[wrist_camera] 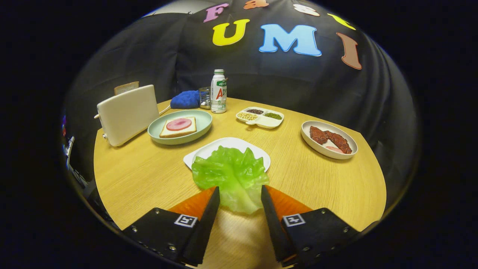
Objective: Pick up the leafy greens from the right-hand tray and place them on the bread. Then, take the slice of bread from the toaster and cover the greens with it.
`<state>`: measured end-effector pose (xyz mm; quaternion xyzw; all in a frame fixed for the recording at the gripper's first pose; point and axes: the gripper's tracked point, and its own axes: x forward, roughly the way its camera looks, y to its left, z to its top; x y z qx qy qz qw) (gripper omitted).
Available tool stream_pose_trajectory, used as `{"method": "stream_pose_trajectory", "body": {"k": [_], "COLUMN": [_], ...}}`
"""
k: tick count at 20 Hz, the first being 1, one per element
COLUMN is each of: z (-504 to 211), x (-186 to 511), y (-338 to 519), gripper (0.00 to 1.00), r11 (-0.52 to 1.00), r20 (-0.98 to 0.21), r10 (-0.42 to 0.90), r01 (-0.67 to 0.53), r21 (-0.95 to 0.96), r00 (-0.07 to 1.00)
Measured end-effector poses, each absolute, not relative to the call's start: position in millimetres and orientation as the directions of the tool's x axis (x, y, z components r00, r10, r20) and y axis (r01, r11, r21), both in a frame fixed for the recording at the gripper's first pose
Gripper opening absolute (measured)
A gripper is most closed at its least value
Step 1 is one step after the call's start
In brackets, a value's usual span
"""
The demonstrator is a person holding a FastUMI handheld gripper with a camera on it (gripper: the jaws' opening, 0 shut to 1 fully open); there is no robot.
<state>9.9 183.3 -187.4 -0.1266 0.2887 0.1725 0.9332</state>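
A green lettuce leaf (229, 172) hangs between my two black fingers, and my gripper (239, 192) is shut on its pale lower stem. The leaf overlaps the near edge of a white square tray (231, 144) just beyond the fingers. Farther off and to the left, a slice of bread (178, 130) topped with a pink round of ham (179, 124) lies on a pale green plate (203, 119). Left of that plate stands a cream toaster (127, 114) with a second bread slice (126, 87) sticking up from its slot.
On the round wooden table (142, 175), a white bottle (218, 91), a glass (204, 98) and a blue cloth (185, 99) stand at the back. A divided dish of beans (260, 117) sits behind the tray. An oval plate with dark meat (329, 139) is to the right.
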Motion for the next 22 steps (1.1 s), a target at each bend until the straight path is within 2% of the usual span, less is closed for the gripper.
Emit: {"method": "stream_pose_trajectory", "body": {"k": [1, 2, 4, 6, 7, 13, 22], "z": [-191.2, -190.5, -193.9, -189.5, -187.3, -148.2, -112.2], "x": [8.6, 16.4, 12.1, 13.5, 13.4, 9.2, 5.3], "y": [185.3, 178.4, 186.7, 192.2, 191.3, 195.3, 248.0], "gripper": [0.57, 0.56, 0.12, 0.12, 0.01, 0.01, 0.01], "r11": [0.901, 0.909, 0.909, 0.919, 0.921, 0.927, 0.896], "r20": [-0.598, -0.58, -0.597, -0.57, -0.569, -0.456, -0.376], "r10": [0.248, 0.208, 0.241, 0.284, 0.289, 0.334, 0.418], "r01": [-0.409, -0.375, -0.394, -0.388, -0.386, -0.376, -0.443], "r21": [-0.148, -0.184, -0.138, -0.067, -0.054, -0.001, 0.023], "r00": [0.763, 0.788, 0.765, 0.771, 0.77, 0.825, 0.827]}}
